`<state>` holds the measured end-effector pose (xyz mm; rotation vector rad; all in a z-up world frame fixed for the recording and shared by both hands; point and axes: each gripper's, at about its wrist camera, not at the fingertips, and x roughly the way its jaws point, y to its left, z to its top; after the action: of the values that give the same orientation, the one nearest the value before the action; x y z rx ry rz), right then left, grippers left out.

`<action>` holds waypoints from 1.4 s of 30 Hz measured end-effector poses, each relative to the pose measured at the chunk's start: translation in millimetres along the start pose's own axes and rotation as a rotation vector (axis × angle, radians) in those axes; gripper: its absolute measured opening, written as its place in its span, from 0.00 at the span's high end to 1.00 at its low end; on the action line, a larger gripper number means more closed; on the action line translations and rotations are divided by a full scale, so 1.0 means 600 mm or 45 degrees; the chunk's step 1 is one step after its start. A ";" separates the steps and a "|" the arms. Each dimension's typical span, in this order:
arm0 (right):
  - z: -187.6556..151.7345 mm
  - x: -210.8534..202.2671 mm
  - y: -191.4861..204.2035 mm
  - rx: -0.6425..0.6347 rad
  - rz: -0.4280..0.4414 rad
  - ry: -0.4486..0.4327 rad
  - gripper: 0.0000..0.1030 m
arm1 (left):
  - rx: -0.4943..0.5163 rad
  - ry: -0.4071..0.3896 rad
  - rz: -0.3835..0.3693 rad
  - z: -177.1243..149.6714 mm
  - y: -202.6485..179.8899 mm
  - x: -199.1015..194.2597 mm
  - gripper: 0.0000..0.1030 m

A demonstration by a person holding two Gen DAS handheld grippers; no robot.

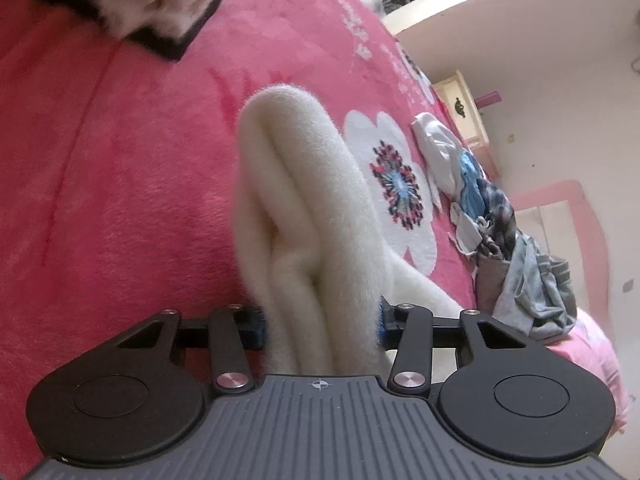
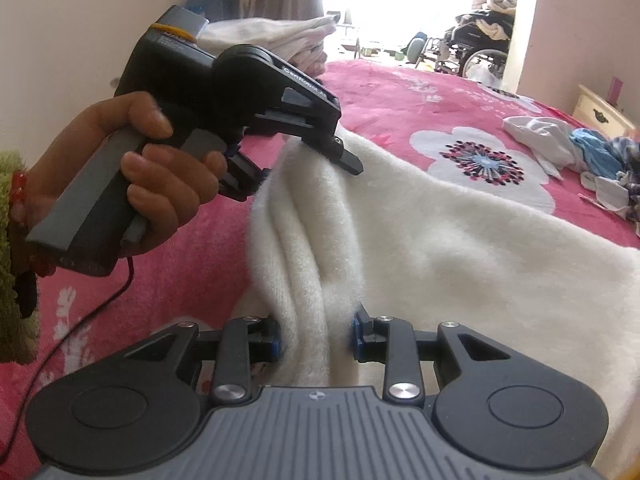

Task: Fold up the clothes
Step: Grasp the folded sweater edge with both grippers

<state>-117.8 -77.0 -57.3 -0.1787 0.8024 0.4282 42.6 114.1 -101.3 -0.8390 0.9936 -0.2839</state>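
Gripping a bunched fold of the cream fleece garment [image 2: 460, 248], the right tool [image 2: 316, 340] had its blue-padded jaws pressed into the fabric from both sides, at a narrow setting. The left tool [image 1: 320, 322] likewise held a thick roll of the same garment between its jaws, with pile bulging over both pads.

The right wrist view showed items that the left wrist view did not: the left hand [image 2: 132, 176] wrapped around the grey handle, a green fuzzy sleeve [image 2: 10, 248] at the wrist, a dark cable [image 2: 80, 320] trailing across the bed, and the body of the left tool seen from the side. That tool pointed downward at a slant, with its jaws buried in the upper edge of the garment. The same view showed the garment spread flat toward the right across the pink blanket [image 2: 192, 248] of the bed, a wheelchair [image 2: 472, 48] in a bright doorway, and folded pale cloth [image 2: 272, 36] behind the tool.

The left wrist view showed the held roll standing up from the jaws, and a blurred furry item with a dark border [image 1: 132, 4] at the top left; this was possibly another garment. Both views showed the white flower print [image 1: 396, 188] on the blanket, and the pile of unfolded clothes [image 1: 504, 232] beyond it near a cream nightstand [image 1: 464, 112].
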 end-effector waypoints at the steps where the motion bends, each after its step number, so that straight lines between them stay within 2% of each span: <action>1: 0.001 -0.004 -0.004 0.015 0.002 -0.005 0.68 | 0.026 -0.005 0.010 0.000 -0.011 -0.002 0.58; 10: 0.008 -0.056 -0.051 0.184 -0.022 -0.114 0.69 | 0.214 -0.034 0.028 -0.005 -0.106 -0.008 0.62; 22: -0.011 -0.138 -0.162 0.566 -0.040 -0.313 0.69 | 0.465 -0.021 0.010 -0.044 -0.262 0.044 0.65; 27: -0.037 -0.162 -0.218 0.740 -0.057 -0.360 0.69 | 0.594 0.036 0.008 -0.073 -0.324 0.091 0.65; 31: -0.067 -0.172 -0.273 0.940 -0.049 -0.373 0.69 | 0.708 0.100 0.034 -0.105 -0.370 0.141 0.65; 38: -0.127 -0.183 -0.347 1.192 -0.040 -0.410 0.69 | 0.852 0.205 0.020 -0.156 -0.423 0.220 0.65; 41: -0.154 -0.173 -0.380 1.330 -0.023 -0.395 0.69 | 0.916 0.280 0.032 -0.173 -0.438 0.258 0.62; 42: -0.164 -0.169 -0.391 1.384 -0.018 -0.388 0.69 | 0.940 0.312 0.024 -0.176 -0.441 0.269 0.59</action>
<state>-142.4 -349.6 -52.5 0.8726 0.6375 -0.0386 82.7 -204.6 -36.5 -0.1220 1.0168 -0.6978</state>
